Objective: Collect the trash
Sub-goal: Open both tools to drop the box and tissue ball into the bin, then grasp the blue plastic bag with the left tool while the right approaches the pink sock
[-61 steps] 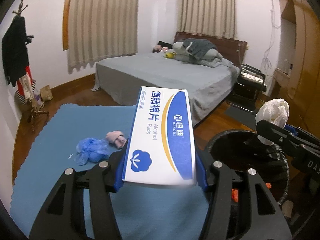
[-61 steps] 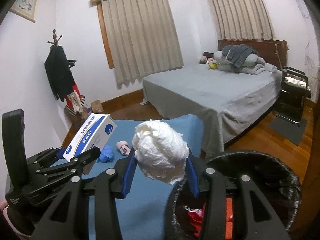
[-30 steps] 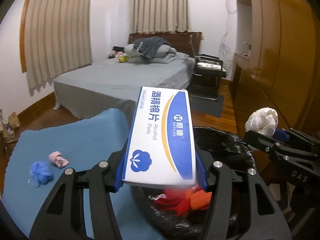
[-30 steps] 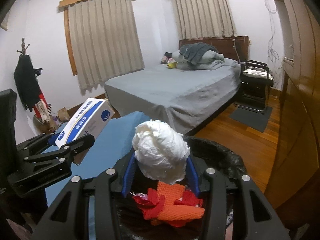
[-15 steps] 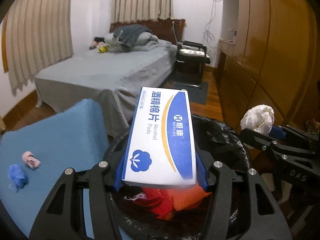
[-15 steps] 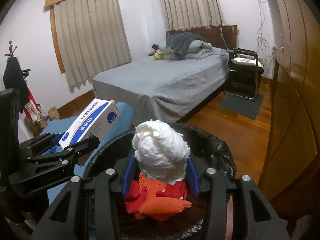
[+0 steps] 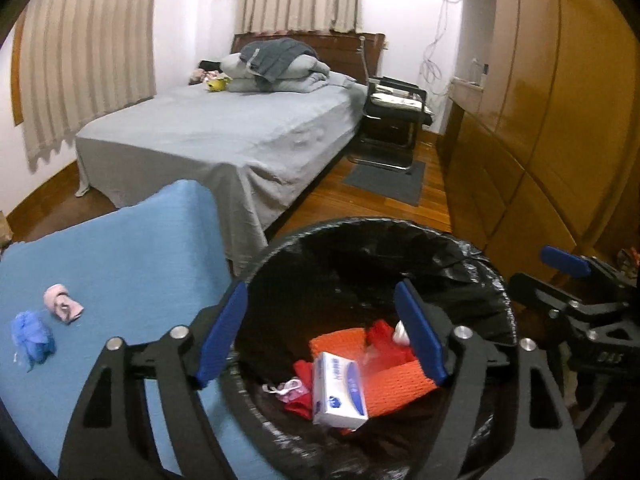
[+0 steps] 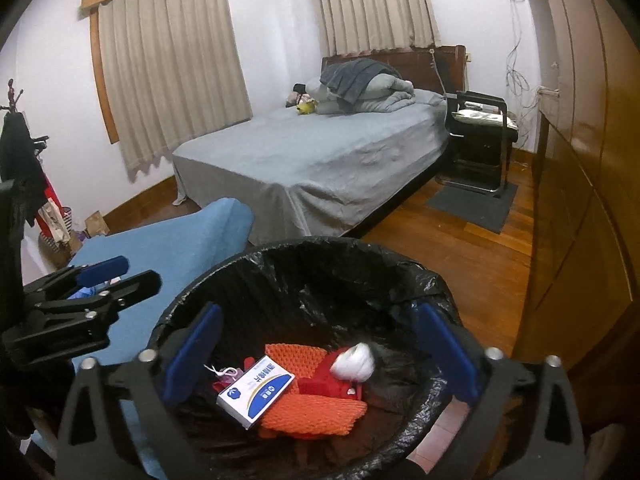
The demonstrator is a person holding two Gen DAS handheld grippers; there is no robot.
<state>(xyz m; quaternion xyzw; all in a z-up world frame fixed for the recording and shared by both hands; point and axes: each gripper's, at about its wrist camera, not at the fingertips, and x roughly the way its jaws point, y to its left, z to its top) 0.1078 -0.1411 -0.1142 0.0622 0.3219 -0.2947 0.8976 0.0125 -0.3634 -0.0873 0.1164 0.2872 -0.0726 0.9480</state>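
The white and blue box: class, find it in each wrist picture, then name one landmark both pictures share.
Left wrist view: the box lies low in the middle, inside the bin, on orange netting.
Right wrist view: the box lies low and left of middle, in the same bin.
Shared landmark: the bin's black liner rim.

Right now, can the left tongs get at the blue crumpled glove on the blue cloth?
Probably yes. The left tongs are empty, jaws opening over the bin; the blue glove lies uncovered on the blue cloth, beside a pink scrap.
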